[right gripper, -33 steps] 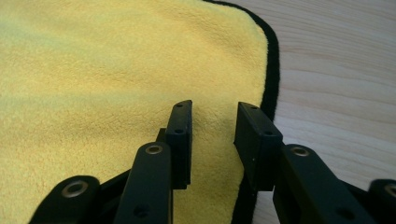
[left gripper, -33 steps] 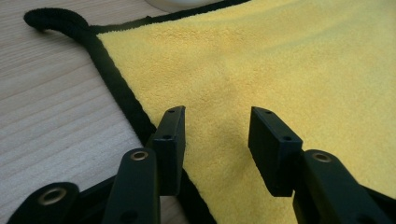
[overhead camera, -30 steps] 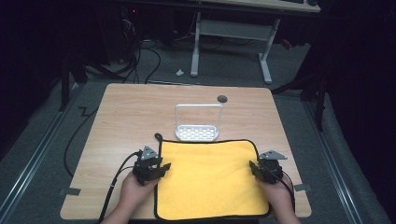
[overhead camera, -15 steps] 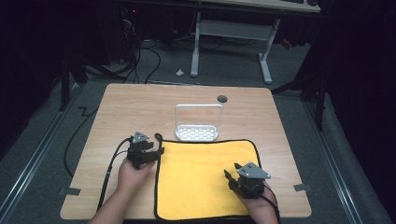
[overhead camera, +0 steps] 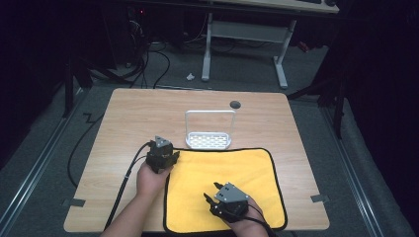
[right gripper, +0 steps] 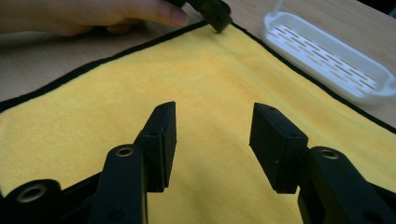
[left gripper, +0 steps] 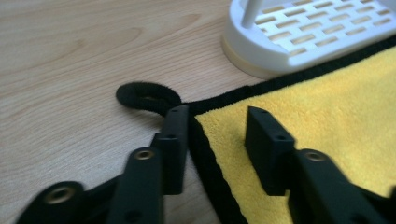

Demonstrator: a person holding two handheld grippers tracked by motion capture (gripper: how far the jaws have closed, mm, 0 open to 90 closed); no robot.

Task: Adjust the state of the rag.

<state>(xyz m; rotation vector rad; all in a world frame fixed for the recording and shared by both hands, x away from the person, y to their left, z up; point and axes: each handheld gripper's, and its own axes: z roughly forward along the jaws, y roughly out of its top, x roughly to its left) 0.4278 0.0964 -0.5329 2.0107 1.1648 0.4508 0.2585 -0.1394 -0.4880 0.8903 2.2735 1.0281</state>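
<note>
A yellow cloth (overhead camera: pixel 227 173) with a black hem lies flat on the near half of the wooden table (overhead camera: pixel 148 113). My left gripper (overhead camera: pixel 170 156) sits at its far left corner. In the left gripper view the jaws (left gripper: pixel 217 116) straddle the hem beside a black loop tag (left gripper: pixel 144 95); they have just been closing, and the pads stand apart from the cloth (left gripper: pixel 327 93). My right gripper (overhead camera: pixel 211 200) hovers over the cloth's near middle. Its jaws (right gripper: pixel 215 112) have just been opening, with nothing between them and the cloth (right gripper: pixel 210 70) below.
A white slotted rack (overhead camera: pixel 209 140) with a tall wire handle stands at the cloth's far edge, close to the left gripper (right gripper: pixel 215 14). A black round grommet (overhead camera: pixel 235 104) lies farther back. The left gripper's cable (overhead camera: pixel 123 182) trails off the near left edge.
My right gripper has left the cloth's right edge and moved left over its near middle, jaws wider. My left gripper has shifted farther away to the far left corner.
</note>
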